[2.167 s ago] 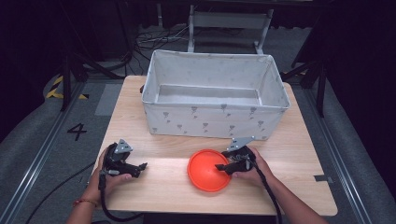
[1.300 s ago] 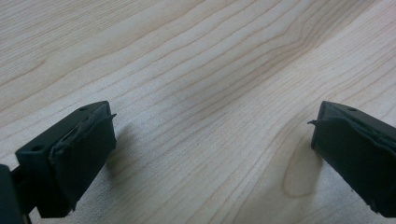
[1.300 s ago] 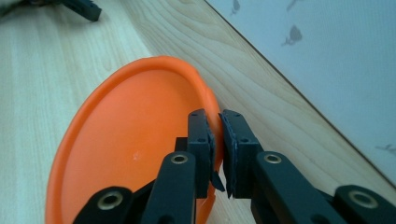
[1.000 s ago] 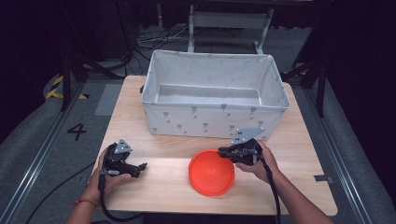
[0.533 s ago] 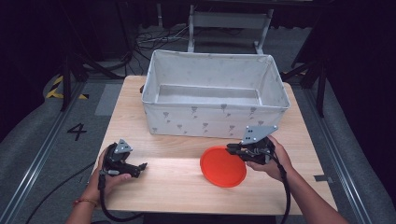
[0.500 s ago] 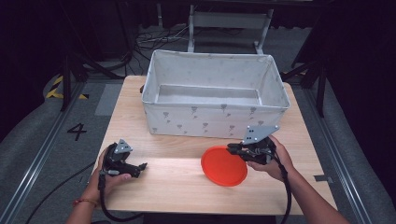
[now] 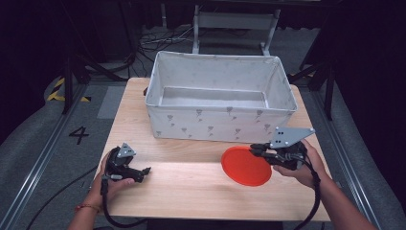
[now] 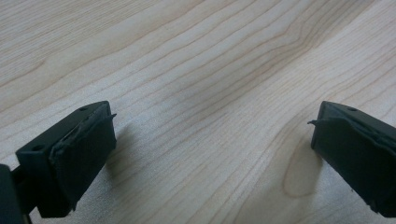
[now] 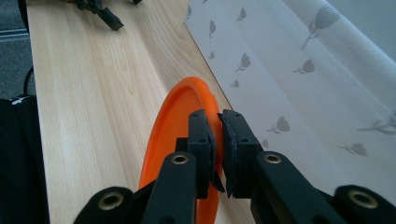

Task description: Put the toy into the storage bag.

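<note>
Currently the right tool (image 7: 257, 152) is clenched on the rim of an orange plate (image 7: 245, 166); the right gripper view shows its two black jaws pinching the plate's edge (image 9: 187, 112) between them. Plate hangs off the tool's tip, tilted, its lower edge close over the wooden surface (image 7: 191, 187); whether it touches the wood I cannot tell. White fabric bin (image 7: 220, 103) with a grey print stands just beyond this tool, its near wall (image 9: 289, 70) right beside the plate. Left tool (image 7: 142, 171) sits well apart from the right one, low on the surface, released: in the left gripper view its jaws stand wide with bare wood (image 8: 205, 93) between them.
</note>
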A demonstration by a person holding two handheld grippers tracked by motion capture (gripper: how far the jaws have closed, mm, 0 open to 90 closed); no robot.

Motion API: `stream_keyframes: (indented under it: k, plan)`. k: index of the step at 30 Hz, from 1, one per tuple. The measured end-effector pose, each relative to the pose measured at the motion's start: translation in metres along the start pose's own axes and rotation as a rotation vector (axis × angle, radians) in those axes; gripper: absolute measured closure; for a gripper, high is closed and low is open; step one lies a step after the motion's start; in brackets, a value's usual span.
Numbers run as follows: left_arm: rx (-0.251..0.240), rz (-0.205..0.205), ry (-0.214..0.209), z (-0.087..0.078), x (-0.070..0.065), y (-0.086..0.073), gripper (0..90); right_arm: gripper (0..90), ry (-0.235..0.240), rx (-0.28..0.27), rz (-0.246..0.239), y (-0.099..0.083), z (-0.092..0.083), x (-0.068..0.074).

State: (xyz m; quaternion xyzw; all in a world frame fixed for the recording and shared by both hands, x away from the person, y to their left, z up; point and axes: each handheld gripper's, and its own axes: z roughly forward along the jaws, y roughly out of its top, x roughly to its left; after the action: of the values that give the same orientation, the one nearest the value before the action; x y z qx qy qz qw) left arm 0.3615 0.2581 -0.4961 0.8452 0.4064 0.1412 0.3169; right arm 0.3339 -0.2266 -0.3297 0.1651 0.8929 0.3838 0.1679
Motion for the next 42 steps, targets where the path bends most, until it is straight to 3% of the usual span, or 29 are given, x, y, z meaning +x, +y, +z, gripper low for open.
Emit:
stream_keyframes:
  k: [8, 18, 35, 42]
  plan:
    - [-0.001, 0.002, 0.000, 0.000, 0.000, 0.000, 0.5, 82.8, -0.034, 0.023, -0.006, -0.002, -0.028, -0.006]
    - [-0.003, 0.000, 0.000, 0.000, 0.000, 0.000, 0.5, 82.8, -0.031, 0.006, -0.018, 0.000, -0.054, -0.020]
    - [-0.003, 0.000, 0.000, 0.000, 0.000, 0.000, 0.5, 82.7, -0.081, -0.014, -0.060, 0.040, -0.089, -0.035]
    - [-0.003, 0.000, 0.000, 0.000, 0.000, 0.000, 0.5, 82.8, -0.098, -0.022, -0.068, 0.060, -0.102, -0.049]
